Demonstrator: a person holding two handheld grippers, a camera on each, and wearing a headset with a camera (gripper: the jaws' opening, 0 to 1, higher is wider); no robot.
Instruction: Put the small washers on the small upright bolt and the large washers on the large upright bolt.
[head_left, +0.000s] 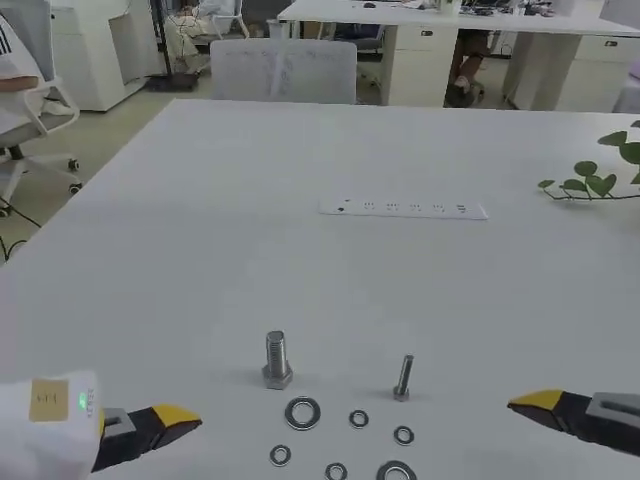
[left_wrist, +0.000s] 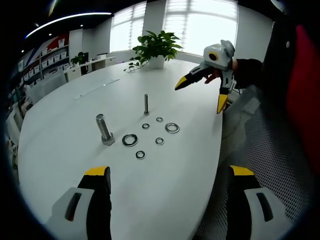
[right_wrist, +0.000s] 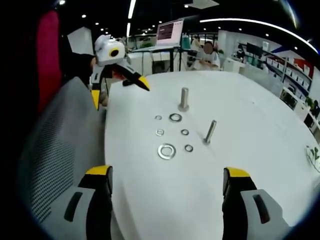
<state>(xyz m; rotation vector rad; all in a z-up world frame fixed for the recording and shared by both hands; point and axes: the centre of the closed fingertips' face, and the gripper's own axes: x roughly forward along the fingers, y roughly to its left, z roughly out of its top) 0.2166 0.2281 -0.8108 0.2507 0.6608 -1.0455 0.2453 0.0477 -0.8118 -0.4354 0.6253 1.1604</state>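
The large upright bolt (head_left: 276, 360) and the small upright bolt (head_left: 403, 378) stand near the front of the white table (head_left: 300, 250). In front of them lie two large washers (head_left: 303, 413) (head_left: 397, 472) and several small washers (head_left: 358, 419). My left gripper (head_left: 165, 425) hovers at the lower left and my right gripper (head_left: 545, 405) at the lower right, both apart from the parts. In the left gripper view the left gripper (left_wrist: 170, 171) is open and empty, facing the large bolt (left_wrist: 104, 129) and small bolt (left_wrist: 146, 104). The right gripper (right_wrist: 167, 172) is likewise open.
A flush socket strip (head_left: 403, 208) sits mid-table, and a plant (head_left: 600, 175) reaches in at the right edge. A grey chair (head_left: 283, 70) stands behind the table's far edge. Desks and seated people fill the background.
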